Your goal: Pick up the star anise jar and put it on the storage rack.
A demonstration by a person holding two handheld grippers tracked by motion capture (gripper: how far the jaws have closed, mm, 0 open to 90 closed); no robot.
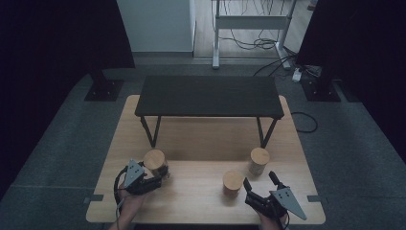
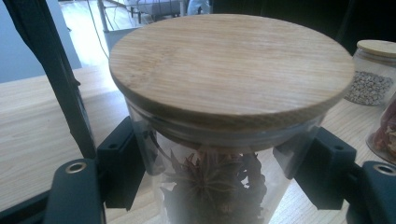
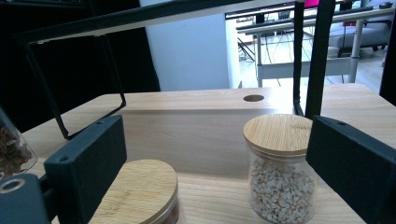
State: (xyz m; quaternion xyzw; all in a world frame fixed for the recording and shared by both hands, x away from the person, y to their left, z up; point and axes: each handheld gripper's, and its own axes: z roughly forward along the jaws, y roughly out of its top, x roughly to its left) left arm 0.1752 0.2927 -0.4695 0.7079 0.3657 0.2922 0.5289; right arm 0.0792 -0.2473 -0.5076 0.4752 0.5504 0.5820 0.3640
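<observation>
Left tongs [image 2: 219,177] are clamped on the star-anise jar [image 2: 210,186], one jaw against each side of the glass just below its bamboo lid [image 2: 231,65]. Right tongs [image 3: 219,177] stand open and empty above the counter [image 3: 196,126], the pale-seed jar [image 3: 280,172] just ahead between the jaws. Advise keeping the held jar upright, grip low on the glass rather than the lid

Star-anise jar [image 2: 219,140]: base cut off by the bottom edge in the left gripper view. Red-filled jar [image 2: 385,133] at the right edge, lid out of frame. Near jar [image 3: 140,193]: body cut off below, contents barely visible.
</observation>
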